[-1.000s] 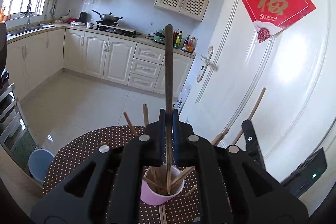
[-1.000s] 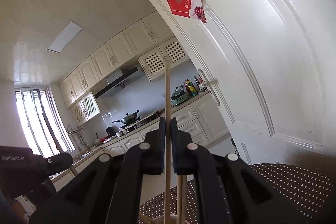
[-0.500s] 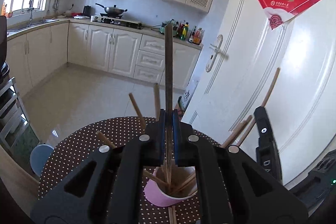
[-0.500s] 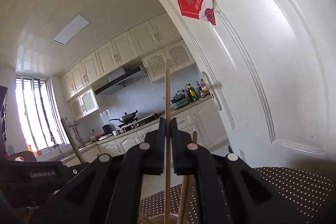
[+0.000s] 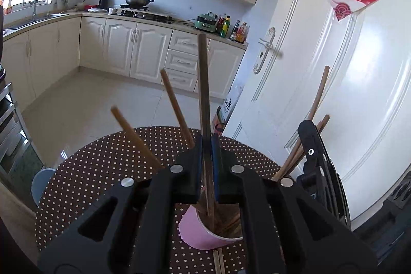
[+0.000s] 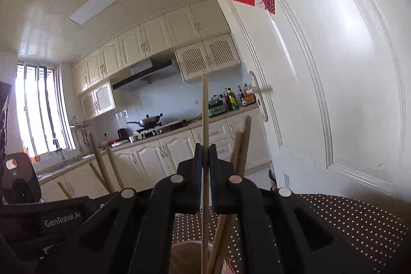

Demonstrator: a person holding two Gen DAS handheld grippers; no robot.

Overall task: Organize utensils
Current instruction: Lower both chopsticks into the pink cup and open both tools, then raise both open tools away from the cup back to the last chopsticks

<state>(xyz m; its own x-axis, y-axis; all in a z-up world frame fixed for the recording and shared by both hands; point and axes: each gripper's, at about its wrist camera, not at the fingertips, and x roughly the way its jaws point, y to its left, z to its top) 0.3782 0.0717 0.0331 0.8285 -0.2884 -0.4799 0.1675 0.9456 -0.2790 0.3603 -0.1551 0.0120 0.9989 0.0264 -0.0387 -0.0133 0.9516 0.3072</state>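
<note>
A pink cup [image 5: 205, 235] stands on the brown dotted tablecloth [image 5: 84, 176], holding several wooden chopsticks that lean outward. My left gripper [image 5: 207, 143] is shut on a dark chopstick [image 5: 204, 84] held upright, its lower end inside the cup. My right gripper [image 6: 205, 147] is shut on a pale thin chopstick [image 6: 204, 107], also upright, reaching down into the cup [image 6: 190, 258]. The right gripper's black body [image 5: 316, 161] shows at the right of the left wrist view, and the left gripper's body [image 6: 51, 217] sits low left in the right wrist view.
A loose pair of chopsticks [image 5: 218, 261] lies on the tablecloth in front of the cup. A white door [image 5: 334, 94] with a red paper sign stands close on the right. Kitchen cabinets [image 5: 128, 50] line the far wall, and a pale blue bin [image 5: 41, 184] is beside the table.
Both grippers have sunk toward the cup with their chopsticks. The dark chopstick's lower end now reaches deeper into the cup, and the leaning chopsticks rise higher in both views.
</note>
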